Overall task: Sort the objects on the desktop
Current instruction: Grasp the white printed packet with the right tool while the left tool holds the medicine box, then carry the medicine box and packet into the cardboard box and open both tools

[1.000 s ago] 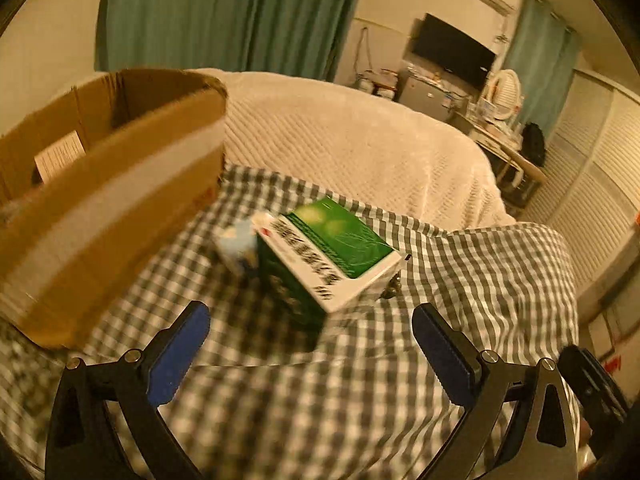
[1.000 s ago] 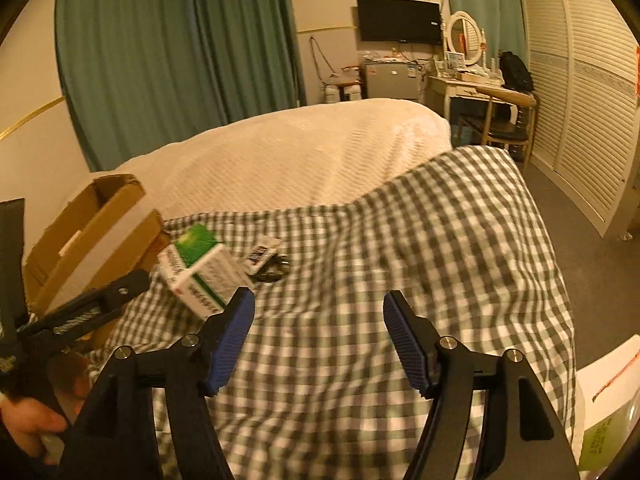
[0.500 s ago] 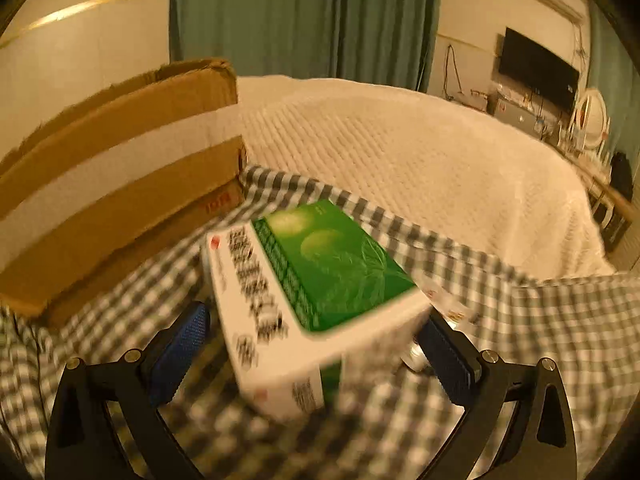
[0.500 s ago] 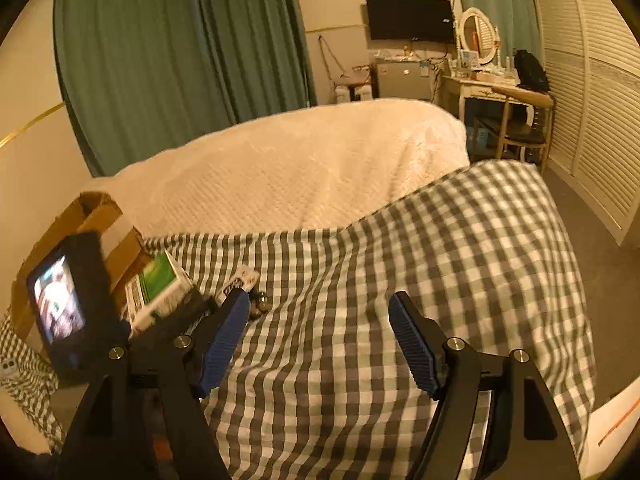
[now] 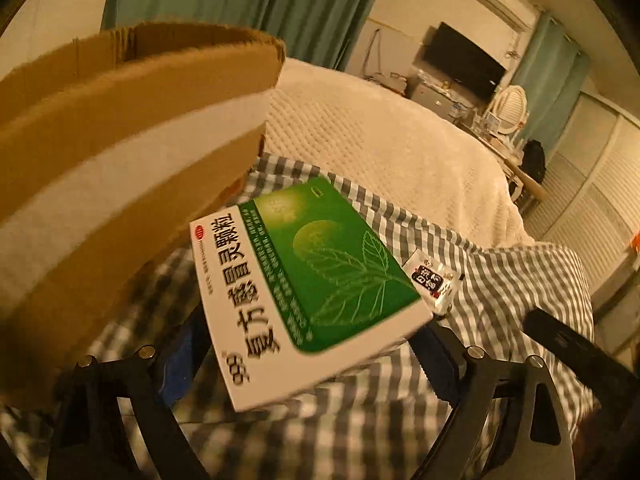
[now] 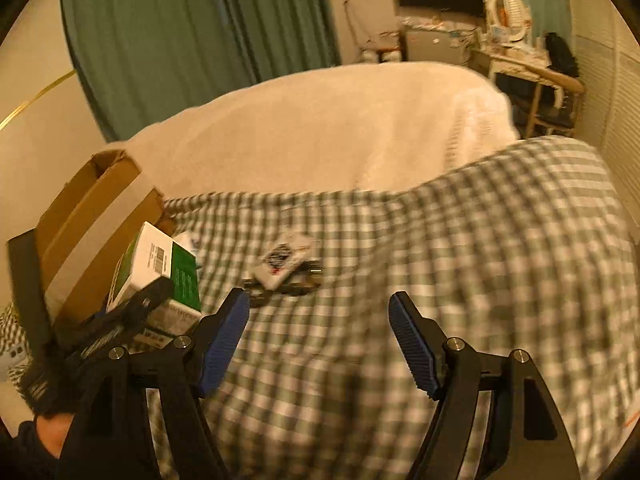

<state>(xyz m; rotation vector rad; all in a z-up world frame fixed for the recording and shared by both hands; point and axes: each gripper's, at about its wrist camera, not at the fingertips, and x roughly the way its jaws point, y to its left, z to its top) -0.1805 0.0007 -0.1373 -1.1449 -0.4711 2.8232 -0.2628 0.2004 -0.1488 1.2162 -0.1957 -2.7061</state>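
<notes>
My left gripper is shut on a green and white medicine box and holds it lifted above the checked cloth, beside the cardboard box. The medicine box and the cardboard box also show at the left of the right wrist view. My right gripper is open and empty above the checked cloth. A small white and black sachet lies on a dark object ahead of it. The sachet also shows in the left wrist view, right of the medicine box.
The checked cloth covers the near part of a bed, with a cream blanket behind. Green curtains, a TV and a dressing table stand at the back. A small white item lies by the cardboard box.
My left gripper has closed on the medicine box and lifted it toward the cardboard box. My right gripper has moved closer to the sachet.
</notes>
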